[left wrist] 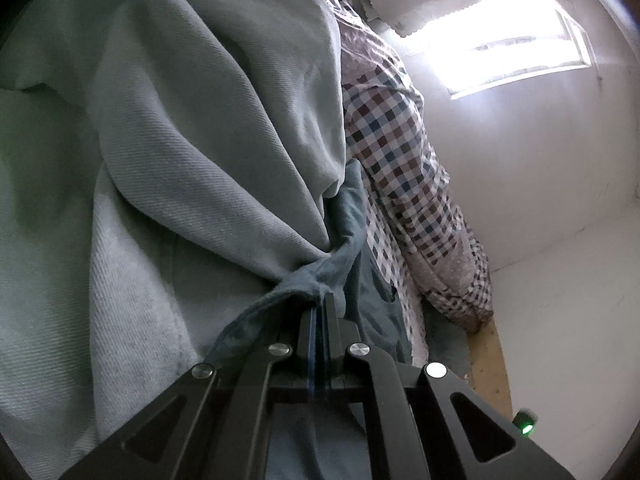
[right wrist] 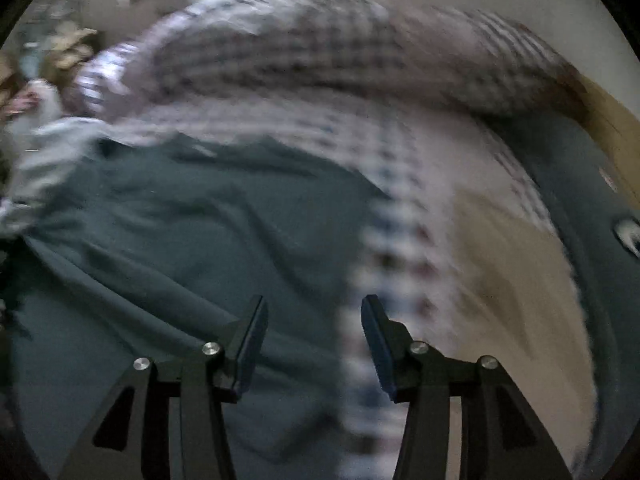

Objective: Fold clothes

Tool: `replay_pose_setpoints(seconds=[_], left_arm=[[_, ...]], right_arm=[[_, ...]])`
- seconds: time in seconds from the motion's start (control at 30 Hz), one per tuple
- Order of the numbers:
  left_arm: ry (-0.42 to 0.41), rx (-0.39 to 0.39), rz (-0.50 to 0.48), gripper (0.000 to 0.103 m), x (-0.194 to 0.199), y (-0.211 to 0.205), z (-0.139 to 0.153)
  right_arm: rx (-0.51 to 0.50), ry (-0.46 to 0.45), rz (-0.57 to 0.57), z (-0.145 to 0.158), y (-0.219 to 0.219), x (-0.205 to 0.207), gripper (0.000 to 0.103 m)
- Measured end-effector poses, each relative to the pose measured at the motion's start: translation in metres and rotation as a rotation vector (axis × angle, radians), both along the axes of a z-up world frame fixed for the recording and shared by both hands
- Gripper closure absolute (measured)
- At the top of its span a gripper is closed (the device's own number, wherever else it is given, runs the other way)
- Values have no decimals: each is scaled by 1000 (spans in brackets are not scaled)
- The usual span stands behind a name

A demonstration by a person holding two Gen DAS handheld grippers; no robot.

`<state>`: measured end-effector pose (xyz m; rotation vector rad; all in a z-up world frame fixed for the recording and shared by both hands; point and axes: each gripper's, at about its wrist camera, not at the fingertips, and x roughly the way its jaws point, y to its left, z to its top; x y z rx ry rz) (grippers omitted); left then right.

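Left gripper [left wrist: 320, 300] was clamped on a bunched edge of the teal garment [left wrist: 344, 236], pale fabric [left wrist: 160, 160] draped at left, checked cloth [left wrist: 400, 160] at right. Right gripper [right wrist: 314, 320] hung open, empty, above that garment [right wrist: 160, 220]; view blurred.
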<state>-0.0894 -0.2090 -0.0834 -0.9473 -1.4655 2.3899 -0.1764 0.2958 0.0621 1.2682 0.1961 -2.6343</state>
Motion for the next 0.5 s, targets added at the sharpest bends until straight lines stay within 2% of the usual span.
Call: replay_pose_setpoints(seconds=[0.13, 0.27, 0.33, 0.5], left_arm=[[0, -33, -4, 102, 1, 3, 2], [4, -43, -15, 102, 1, 4, 1], [7, -38, -13, 102, 1, 4, 1], [12, -43, -13, 102, 0, 5, 3]], right_arm=[[-124, -3, 164, 6, -79, -34, 51], [-255, -78, 246, -3, -147, -71, 51], [-321, -124, 261, -8, -178, -91, 51], [-448, -173, 269, -16, -237, -132, 51]])
